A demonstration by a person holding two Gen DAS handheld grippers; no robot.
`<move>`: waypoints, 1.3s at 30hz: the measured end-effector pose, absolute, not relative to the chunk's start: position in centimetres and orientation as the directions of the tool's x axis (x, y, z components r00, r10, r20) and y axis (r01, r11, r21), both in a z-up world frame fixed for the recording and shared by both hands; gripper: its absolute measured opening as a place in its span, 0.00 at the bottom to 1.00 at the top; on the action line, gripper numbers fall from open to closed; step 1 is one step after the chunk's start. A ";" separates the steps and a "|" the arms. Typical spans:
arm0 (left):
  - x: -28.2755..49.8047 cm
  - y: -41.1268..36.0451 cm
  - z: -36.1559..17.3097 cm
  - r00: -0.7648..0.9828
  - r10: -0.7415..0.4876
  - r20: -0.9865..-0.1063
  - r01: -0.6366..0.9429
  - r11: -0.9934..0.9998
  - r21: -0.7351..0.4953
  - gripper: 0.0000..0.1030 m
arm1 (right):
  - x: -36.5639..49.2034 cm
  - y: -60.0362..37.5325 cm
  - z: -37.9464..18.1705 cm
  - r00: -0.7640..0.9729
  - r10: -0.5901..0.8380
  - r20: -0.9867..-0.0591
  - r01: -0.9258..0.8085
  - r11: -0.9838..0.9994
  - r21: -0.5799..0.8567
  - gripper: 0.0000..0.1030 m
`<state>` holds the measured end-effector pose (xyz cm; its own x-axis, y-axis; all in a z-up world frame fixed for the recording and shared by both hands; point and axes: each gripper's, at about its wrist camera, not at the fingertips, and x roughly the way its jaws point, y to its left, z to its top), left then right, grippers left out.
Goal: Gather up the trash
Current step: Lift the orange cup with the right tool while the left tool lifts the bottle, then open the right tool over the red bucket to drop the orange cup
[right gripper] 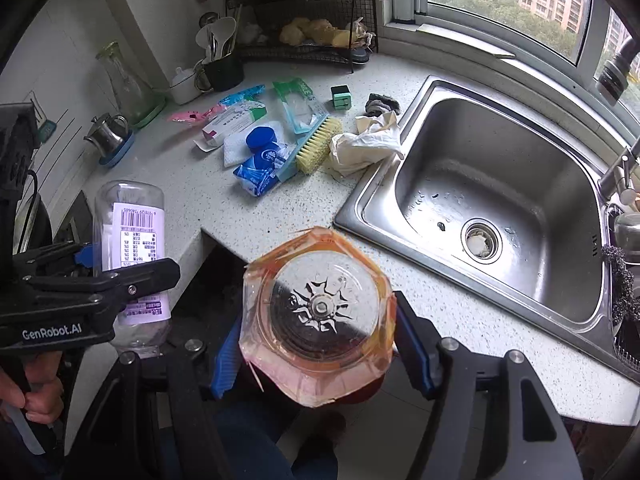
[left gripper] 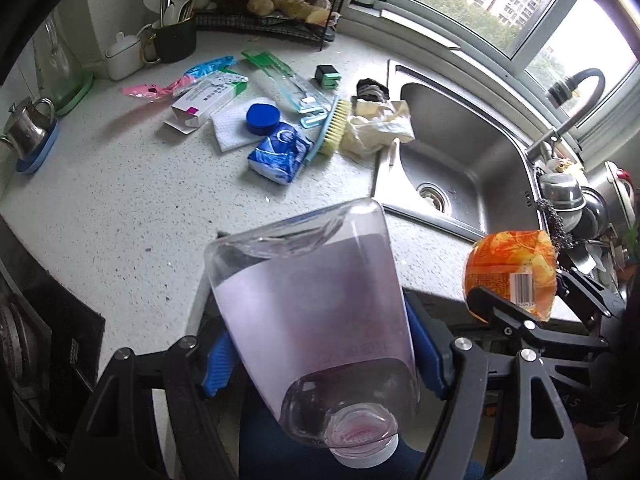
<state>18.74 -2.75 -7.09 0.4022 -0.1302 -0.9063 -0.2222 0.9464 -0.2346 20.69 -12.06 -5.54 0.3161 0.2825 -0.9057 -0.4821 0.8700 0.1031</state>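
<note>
A: Two big surfaces meet in a corner: the speckled countertop and the steel sink set into it at the right. The counter's front edge has a notch cut in, just behind both held bottles. Between that edge and the clutter at the back lies a wide bare stretch.

B: Two bottles are up off the counter, then?

A: Yes, one in each tool. The left gripper is clamped on a clear bottle with a pale purple label, its blue pads pressing both flat sides. The white cap points back toward the camera and the base points out over the counter edge. The right gripper is clamped on a clear bottle with an orange label, seen base-on, with orange liquid pooled at its low side.

B: Where do they sit relative to each other?

A: Side by side, apart, both in front of the counter edge; the purple one is to the left.

B: What remains on the counter?

A: One pile, between the utensil cup and the sink: one scrub brush, one crumpled cream wrapper overlapping the sink rim, one blue-and-white packet, one blue lid, one white carton, one pink wrapper, and one small green-and-black block.
</note>
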 end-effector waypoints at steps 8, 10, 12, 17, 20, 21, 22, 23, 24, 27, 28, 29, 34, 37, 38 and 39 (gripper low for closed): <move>13.2 -7.6 -6.2 0.429 -0.108 -0.897 -0.174 0.964 -0.199 0.70 | 15.8 -15.5 -5.4 0.323 0.318 -0.891 -0.496 0.859 0.127 0.63; 12.0 -8.5 -6.4 0.424 -0.100 -0.900 -0.166 0.968 -0.186 0.70 | 14.7 -16.2 -5.7 0.317 0.322 -0.892 -0.496 0.858 0.134 0.63; 11.1 -9.2 -6.9 0.412 -0.101 -0.906 -0.159 0.971 -0.180 0.70 | 14.0 -16.6 -6.2 0.306 0.320 -0.897 -0.490 0.861 0.141 0.63; 10.4 -10.3 -8.9 0.374 -0.106 -0.921 -0.131 0.977 -0.166 0.68 | 12.8 -17.3 -8.2 0.270 0.320 -0.908 -0.475 0.865 0.164 0.63; 10.2 -10.6 -10.8 0.345 -0.108 -0.932 -0.134 0.978 -0.162 0.68 | 12.5 -17.7 -10.1 0.241 0.311 -0.919 -0.455 0.873 0.176 0.63; 10.2 -10.7 -11.5 0.332 -0.113 -0.936 -0.133 0.977 -0.165 0.68 | 12.4 -17.7 -10.8 0.238 0.303 -0.923 -0.450 0.876 0.172 0.63; 10.3 -10.8 -12.3 0.323 -0.121 -0.939 -0.131 0.977 -0.171 0.68 | 12.3 -17.7 -11.4 0.236 0.297 -0.925 -0.450 0.878 0.167 0.63; 10.4 -10.8 -13.2 0.313 -0.128 -0.941 -0.127 0.976 -0.175 0.68 | 12.2 -17.8 -12.1 0.233 0.293 -0.927 -0.450 0.878 0.164 0.63; 10.4 -11.0 -14.2 0.301 -0.128 -0.945 -0.125 0.977 -0.172 0.68 | 12.3 -17.8 -13.0 0.225 0.287 -0.931 -0.446 0.880 0.164 0.63; 11.0 -11.3 -17.5 0.271 -0.120 -0.955 -0.109 0.982 -0.154 0.68 | 12.8 -17.8 -16.2 0.184 0.283 -0.941 -0.431 0.884 0.181 0.63; 11.2 -11.4 -18.6 0.263 -0.123 -0.957 -0.102 0.983 -0.154 0.68 | 12.8 -17.9 -17.4 0.176 0.275 -0.945 -0.429 0.886 0.178 0.63; 11.3 -11.3 -19.8 0.258 -0.128 -0.958 -0.100 0.982 -0.158 0.68 | 13.0 -17.9 -18.7 0.166 0.270 -0.949 -0.428 0.886 0.177 0.63; 12.4 -11.0 -26.3 0.213 -0.136 -0.968 -0.100 0.982 -0.160 0.68 | 14.7 -17.4 -25.7 0.112 0.232 -0.966 -0.406 0.898 0.168 0.63; 12.8 -10.8 -29.9 0.203 -0.133 -0.970 -0.091 0.984 -0.154 0.68 | 15.8 -17.0 -30.0 0.097 0.229 -0.969 -0.397 0.901 0.173 0.63; 13.0 -10.7 -31.1 0.202 -0.131 -0.971 -0.088 0.985 -0.151 0.68 | 16.1 -16.8 -31.6 0.093 0.229 -0.969 -0.398 0.901 0.175 0.63; 13.1 -10.6 -32.2 0.199 -0.131 -0.971 -0.086 0.985 -0.151 0.68 | 16.5 -16.6 -33.0 0.093 0.228 -0.969 -0.399 0.900 0.173 0.63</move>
<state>13.14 -10.58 -32.24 0.1987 -0.1313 -0.9712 -0.0864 0.9848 -0.1508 16.46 -16.58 -33.05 0.0932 0.2276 -0.9693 -0.3990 0.9005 0.1731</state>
